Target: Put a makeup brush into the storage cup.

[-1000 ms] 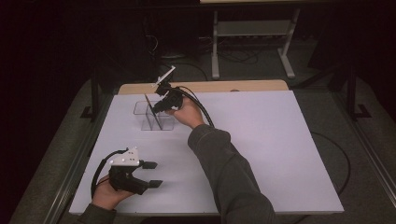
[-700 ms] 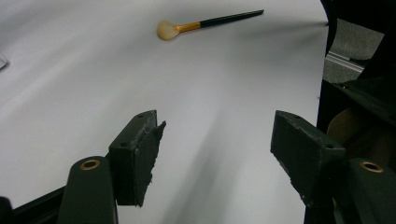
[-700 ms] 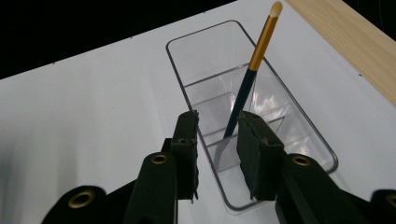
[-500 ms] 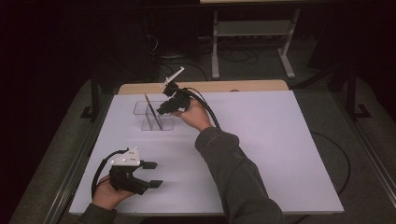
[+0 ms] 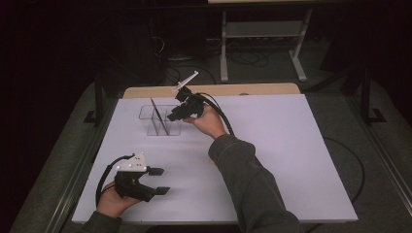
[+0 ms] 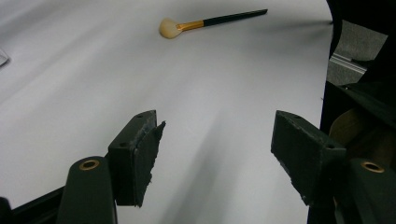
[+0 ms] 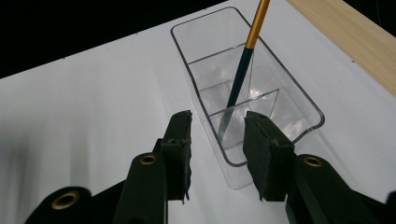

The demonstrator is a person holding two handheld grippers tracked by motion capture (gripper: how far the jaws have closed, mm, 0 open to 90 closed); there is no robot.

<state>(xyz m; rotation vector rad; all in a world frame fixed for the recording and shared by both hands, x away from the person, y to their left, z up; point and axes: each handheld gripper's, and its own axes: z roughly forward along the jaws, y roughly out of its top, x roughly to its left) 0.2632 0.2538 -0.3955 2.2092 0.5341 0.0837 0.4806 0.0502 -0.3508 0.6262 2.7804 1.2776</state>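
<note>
Since the earlier frames the right gripper [image 5: 171, 117] has drawn back from the clear organiser toward the middle of the table and sits higher, while the left gripper has hardly shifted.

White table [image 5: 272, 160] — the largest thing here — carries everything; a strip of bare wood [image 5: 252, 89] runs along its far edge. The person's right forearm in a dark sleeve [image 5: 248, 189] comes in from the near edge and reaches toward the far left part of the table.

Clear organiser [image 5: 159, 120], a long transparent box split by dividers, stands near the far left corner, a little in from the far edge. In the right gripper view the organiser [image 7: 280, 93] lies just ahead of the jaws, and a brush [image 7: 243, 65] with a dark handle and a gold ferrule stands tilted in one of its middle compartments; in the high view it shows as a thin slanted line [image 5: 159, 115]. The right gripper's [image 7: 217, 140] jaws stand a moderate gap apart with nothing between them, just beside the organiser's near end and not touching it.

Left gripper [image 5: 158, 180] rests near the table's near left corner, held by the left hand [image 5: 112, 203]. Its jaws [image 6: 215, 154] stand wide apart over bare table — nothing gripped.

Smallest, a second brush [image 6: 205, 22] with a pale rounded head, gold ferrule and black handle lies flat on the table, well ahead of the left gripper in its own view.
</note>
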